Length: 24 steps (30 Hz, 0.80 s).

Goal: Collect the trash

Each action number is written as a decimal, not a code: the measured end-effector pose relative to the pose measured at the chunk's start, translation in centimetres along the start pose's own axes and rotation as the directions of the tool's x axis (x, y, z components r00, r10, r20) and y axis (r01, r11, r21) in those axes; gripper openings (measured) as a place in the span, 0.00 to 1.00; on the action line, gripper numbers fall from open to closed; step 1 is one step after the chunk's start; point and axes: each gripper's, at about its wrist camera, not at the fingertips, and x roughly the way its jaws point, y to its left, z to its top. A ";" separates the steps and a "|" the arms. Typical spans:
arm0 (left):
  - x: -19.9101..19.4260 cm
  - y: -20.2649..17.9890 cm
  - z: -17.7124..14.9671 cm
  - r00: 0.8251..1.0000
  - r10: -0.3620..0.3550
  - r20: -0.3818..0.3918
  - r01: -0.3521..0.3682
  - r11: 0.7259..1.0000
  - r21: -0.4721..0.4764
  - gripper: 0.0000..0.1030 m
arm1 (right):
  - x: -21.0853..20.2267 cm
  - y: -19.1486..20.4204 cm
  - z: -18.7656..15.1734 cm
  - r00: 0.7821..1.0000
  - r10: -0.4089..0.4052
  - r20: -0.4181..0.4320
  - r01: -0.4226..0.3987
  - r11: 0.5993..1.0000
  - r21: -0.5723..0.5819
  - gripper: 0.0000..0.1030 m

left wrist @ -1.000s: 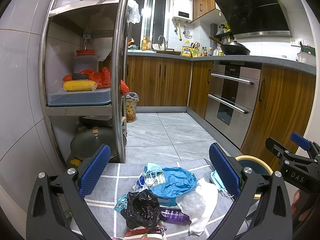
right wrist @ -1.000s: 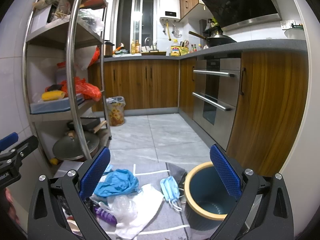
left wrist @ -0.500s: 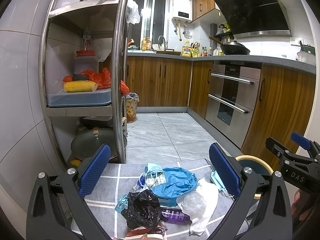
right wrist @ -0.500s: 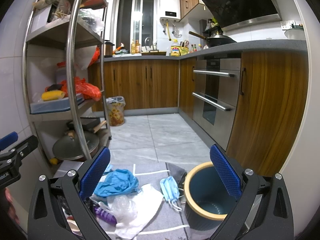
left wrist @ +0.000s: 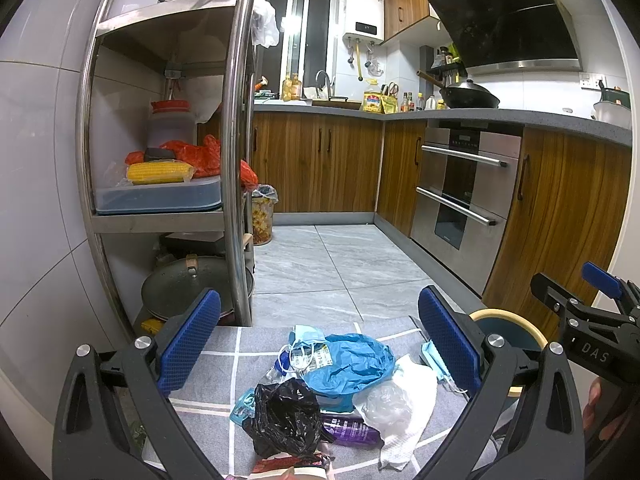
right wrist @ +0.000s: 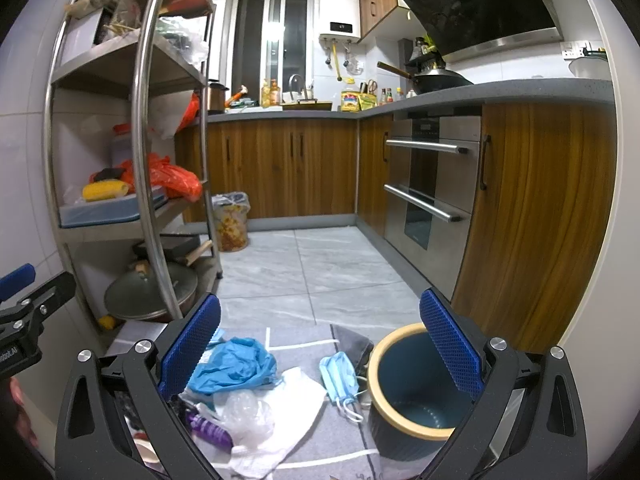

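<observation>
A pile of trash lies on a grey mat (left wrist: 208, 384): a black plastic bag (left wrist: 286, 416), a blue plastic bag (left wrist: 352, 362), a purple wrapper (left wrist: 350, 434), a white paper towel (left wrist: 412, 412) with clear plastic on it, and blue face masks (right wrist: 338, 376). A dark blue bin with a tan rim (right wrist: 416, 396) stands empty to the right of the pile. My left gripper (left wrist: 319, 344) is open and empty above the pile. My right gripper (right wrist: 320, 348) is open and empty above the masks and bin.
A steel shelf rack (left wrist: 236, 160) stands at the left, with corn, red bags and a pan lid on it. Wooden cabinets and an oven (left wrist: 460, 192) line the right. A small lined bin (right wrist: 231, 222) stands on the tiled floor further back.
</observation>
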 end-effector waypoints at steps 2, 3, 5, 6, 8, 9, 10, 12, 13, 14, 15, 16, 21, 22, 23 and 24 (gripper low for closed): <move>0.1 0.2 -0.1 1.000 0.000 -0.001 0.000 1.000 0.001 0.95 | 0.1 0.0 -0.1 1.000 0.000 -0.001 0.000 1.000 0.000 0.97; 0.1 0.3 -0.1 1.000 0.001 -0.001 -0.001 1.000 0.001 0.95 | 0.0 0.0 0.0 1.000 0.000 -0.001 0.000 1.000 0.000 0.97; 0.1 0.4 -0.1 1.000 0.001 -0.001 -0.001 1.000 0.001 0.95 | 0.0 0.0 0.0 1.000 0.001 -0.002 -0.001 1.000 0.001 0.97; 0.1 0.3 -0.1 1.000 0.000 -0.002 0.000 1.000 0.000 0.95 | 0.0 0.0 0.0 1.000 0.001 -0.002 -0.001 1.000 0.001 0.97; 0.2 0.4 -0.1 1.000 -0.001 -0.006 0.001 1.000 0.002 0.95 | 0.1 0.0 -0.1 1.000 0.001 -0.003 -0.001 1.000 0.001 0.97; 0.4 0.5 -0.2 1.000 -0.004 -0.012 0.004 1.000 0.004 0.95 | 0.1 0.0 -0.1 1.000 0.001 -0.002 -0.001 1.000 -0.001 0.97; 0.5 0.6 -0.3 1.000 -0.007 -0.023 0.008 1.000 0.007 0.95 | 0.1 0.1 0.0 1.000 0.002 -0.005 -0.002 1.000 -0.002 0.97; 1.0 0.7 -0.5 0.999 -0.005 -0.048 0.006 1.000 0.022 0.95 | 0.6 -0.2 -0.5 1.000 0.016 -0.027 -0.016 1.000 0.002 0.97; 1.3 0.9 -0.6 0.998 0.008 -0.062 -0.006 0.999 0.037 0.95 | 0.8 -0.5 -0.7 0.999 0.030 -0.035 -0.030 1.000 0.005 0.97; 1.6 1.1 -0.8 0.997 0.016 -0.076 -0.012 0.999 0.053 0.95 | 1.0 -0.7 -1.0 0.998 0.042 -0.041 -0.041 0.999 0.009 0.97; 2.1 1.1 -1.2 0.996 0.018 -0.090 -0.013 0.998 0.065 0.95 | 1.3 -0.7 -1.2 0.998 0.041 -0.047 -0.041 0.999 0.004 0.97; 2.6 1.2 -1.5 0.994 0.023 -0.109 -0.015 0.997 0.077 0.95 | 1.8 -0.7 -1.6 0.998 0.026 -0.057 -0.027 1.000 -0.013 0.97; 5.7 3.3 -3.2 0.971 0.101 -0.216 -0.076 0.990 0.122 0.95 | 4.9 -1.4 -2.9 0.988 0.057 -0.145 -0.058 0.998 -0.006 0.96; 6.4 4.2 -3.5 0.963 0.118 -0.241 -0.092 0.989 0.115 0.95 | 5.6 -1.5 -2.9 0.984 0.063 -0.164 -0.063 0.998 0.005 0.96; 6.8 4.8 -3.9 0.958 0.122 -0.259 -0.098 0.990 0.104 0.95 | 6.2 -1.8 -3.1 0.981 0.066 -0.182 -0.065 0.998 0.012 0.96; 7.3 5.7 -4.3 0.951 0.124 -0.284 -0.105 0.991 0.083 0.95 | 6.8 -1.8 -3.2 0.978 0.070 -0.197 -0.068 0.998 0.014 0.95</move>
